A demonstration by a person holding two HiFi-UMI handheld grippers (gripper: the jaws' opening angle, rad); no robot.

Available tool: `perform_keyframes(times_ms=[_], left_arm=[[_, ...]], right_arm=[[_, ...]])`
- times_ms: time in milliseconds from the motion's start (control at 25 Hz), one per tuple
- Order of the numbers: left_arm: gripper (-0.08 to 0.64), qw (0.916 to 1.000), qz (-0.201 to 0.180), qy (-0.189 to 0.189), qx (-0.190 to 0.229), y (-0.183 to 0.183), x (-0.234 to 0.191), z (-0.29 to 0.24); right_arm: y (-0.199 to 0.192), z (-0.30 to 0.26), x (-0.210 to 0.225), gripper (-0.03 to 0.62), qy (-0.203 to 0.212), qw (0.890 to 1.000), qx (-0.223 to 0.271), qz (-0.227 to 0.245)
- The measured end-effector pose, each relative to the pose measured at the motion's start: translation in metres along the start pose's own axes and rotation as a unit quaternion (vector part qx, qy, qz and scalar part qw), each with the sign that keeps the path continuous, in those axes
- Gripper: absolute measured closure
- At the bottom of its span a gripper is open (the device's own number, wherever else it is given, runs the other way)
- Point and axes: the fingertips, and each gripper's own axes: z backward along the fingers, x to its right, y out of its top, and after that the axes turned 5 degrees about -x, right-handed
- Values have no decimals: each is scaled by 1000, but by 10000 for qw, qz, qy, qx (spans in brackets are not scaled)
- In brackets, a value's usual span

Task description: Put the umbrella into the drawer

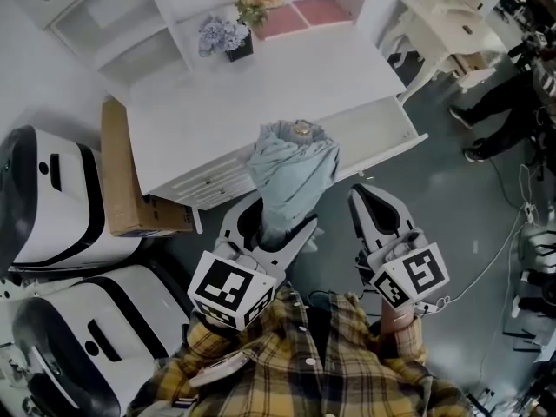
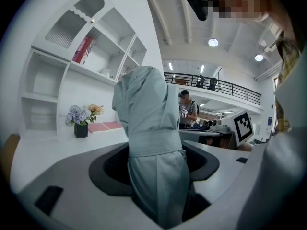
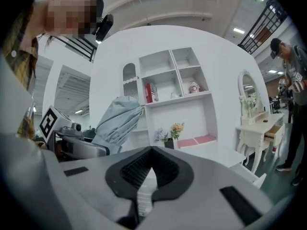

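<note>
Left claw tight around folded umbrella

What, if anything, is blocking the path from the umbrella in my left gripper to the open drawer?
Nothing visible. The left gripper is clamped on the umbrella, whose tip overlaps the left end of the open drawer in the head view. The drawer's visible part looks empty. The right gripper sits off to the side, shut and holding nothing.
</note>
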Motion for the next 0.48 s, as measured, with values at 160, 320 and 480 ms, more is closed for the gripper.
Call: perform_keyframes(times_ms=[160, 320, 480], left_arm=[[245, 10000, -2, -35, -71, 2, -15, -1], [247, 10000, -50, -64, -48, 6, -29, -6], [245, 9999, 21, -139, -75, 5, -37, -10]], right_arm=[[4, -10, 2, 575, -149, 9999, 33, -41], [6, -18, 7, 575, -289, 9995, 22, -81], [5, -22, 15, 575, -445, 9989, -21, -145]])
